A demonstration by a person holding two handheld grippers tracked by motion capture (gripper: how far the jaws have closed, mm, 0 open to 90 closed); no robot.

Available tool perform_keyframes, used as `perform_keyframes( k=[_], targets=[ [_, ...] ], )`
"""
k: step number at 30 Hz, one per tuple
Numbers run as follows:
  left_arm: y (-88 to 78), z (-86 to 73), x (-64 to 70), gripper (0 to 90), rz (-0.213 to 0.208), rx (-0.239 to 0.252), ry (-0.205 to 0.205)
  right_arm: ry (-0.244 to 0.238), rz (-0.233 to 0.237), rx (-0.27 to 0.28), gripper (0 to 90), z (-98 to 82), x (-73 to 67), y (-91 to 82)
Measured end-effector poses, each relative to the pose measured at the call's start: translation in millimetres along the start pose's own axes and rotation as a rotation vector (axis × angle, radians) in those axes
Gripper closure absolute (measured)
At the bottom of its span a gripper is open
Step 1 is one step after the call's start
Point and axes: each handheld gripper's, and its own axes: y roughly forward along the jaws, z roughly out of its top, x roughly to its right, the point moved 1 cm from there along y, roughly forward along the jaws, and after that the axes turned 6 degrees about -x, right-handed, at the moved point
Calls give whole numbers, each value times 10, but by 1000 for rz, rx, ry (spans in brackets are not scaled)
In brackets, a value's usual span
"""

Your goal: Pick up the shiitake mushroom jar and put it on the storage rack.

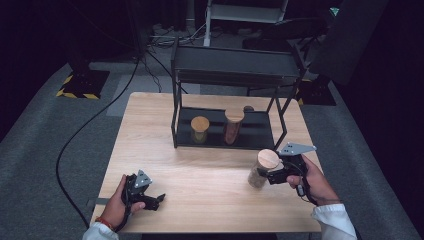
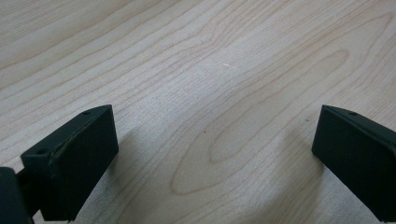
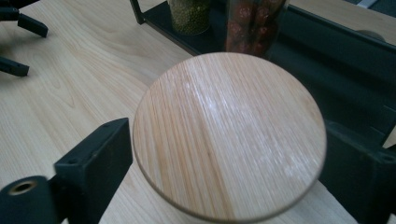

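A glass jar (image 1: 260, 172) with a round wooden lid (image 3: 229, 135) stands tilted near the table's right front. My right gripper (image 1: 265, 176) comes at it from the right. Its jaws press on both sides just under the lid, seen close in the right gripper view (image 3: 229, 154). My left gripper (image 1: 157, 200) rests low at the table's left front. In the left gripper view (image 2: 215, 158) its jaws stand wide apart over bare wood with nothing between them.
A black two-tier rack (image 1: 235, 65) stands at the table's back middle. On its lower tray sit a jar of green contents (image 1: 200, 129) and a taller jar of red contents (image 1: 233, 125). A black cable (image 1: 80, 135) runs across the floor at the left.
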Motion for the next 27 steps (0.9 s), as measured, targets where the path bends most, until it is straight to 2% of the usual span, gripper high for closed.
perform_keyframes(
  k=[3,9,13,22,27],
  targets=[
    [0,1,-1,1,0,-1,2,4,8,-1,133,16,-7,26],
    [-1,1,-1,0,0,-1,3,11,-15,-7,200,51,-38,56],
    [0,1,-2,1,0,-1,3,-3,-31,-19,227,72,-58,70],
    [-1,1,-1,0,0,-1,2,-32,-50,-38,236,105,-89,67],
    [-1,1,-2,1,0,-1,2,-32,-56,-42,237,118,-108,65]
  ],
)
